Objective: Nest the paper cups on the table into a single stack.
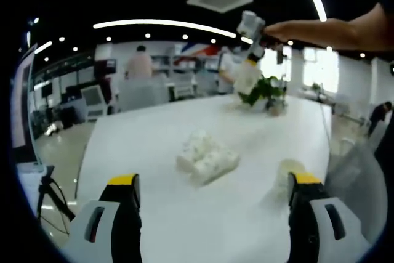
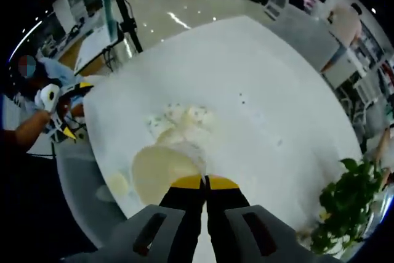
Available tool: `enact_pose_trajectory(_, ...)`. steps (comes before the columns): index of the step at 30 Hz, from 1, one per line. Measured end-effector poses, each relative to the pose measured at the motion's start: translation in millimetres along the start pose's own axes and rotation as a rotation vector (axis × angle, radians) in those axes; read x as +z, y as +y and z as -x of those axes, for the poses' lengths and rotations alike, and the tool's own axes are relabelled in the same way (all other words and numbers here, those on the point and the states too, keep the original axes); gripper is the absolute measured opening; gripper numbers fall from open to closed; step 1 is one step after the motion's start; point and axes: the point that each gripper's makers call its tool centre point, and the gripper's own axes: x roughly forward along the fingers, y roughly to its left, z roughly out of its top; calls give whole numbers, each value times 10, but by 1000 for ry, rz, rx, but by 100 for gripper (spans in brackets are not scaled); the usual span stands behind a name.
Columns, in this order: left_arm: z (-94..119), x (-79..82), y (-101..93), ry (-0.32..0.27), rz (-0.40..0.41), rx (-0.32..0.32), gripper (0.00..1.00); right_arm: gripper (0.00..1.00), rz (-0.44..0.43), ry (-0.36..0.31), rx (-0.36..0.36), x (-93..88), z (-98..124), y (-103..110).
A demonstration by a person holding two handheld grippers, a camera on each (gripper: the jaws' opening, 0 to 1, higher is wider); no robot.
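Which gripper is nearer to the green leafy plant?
Right. The right gripper is raised close beside the green leafy plant; the left gripper is far across the white table.

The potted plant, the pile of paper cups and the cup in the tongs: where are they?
potted plant [image 1: 265,90], left gripper view, on its leaves.
pile of paper cups [image 1: 207,157], left gripper view, middle of the pile.
held cup [image 2: 159,172], right gripper view, its open mouth.

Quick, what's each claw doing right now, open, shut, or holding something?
Left gripper: open, holding nothing.
Right gripper: shut on a paper cup, lifted above the table.
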Motion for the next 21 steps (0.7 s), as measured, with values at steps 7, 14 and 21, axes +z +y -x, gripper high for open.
enact_pose_trajectory(7, 0, 1, -14, -2, 1, 0, 99, 0, -7, 10, 0, 7, 12, 29)
enact_pose_trajectory(14, 7, -6, -21, -3, 2, 0, 99, 0, -17, 24, 2, -33, -6, 60)
enact_pose_trajectory(21, 34, -18, -30, 0, 1, 0, 99, 0, -30, 29, 3, -55, 2, 140)
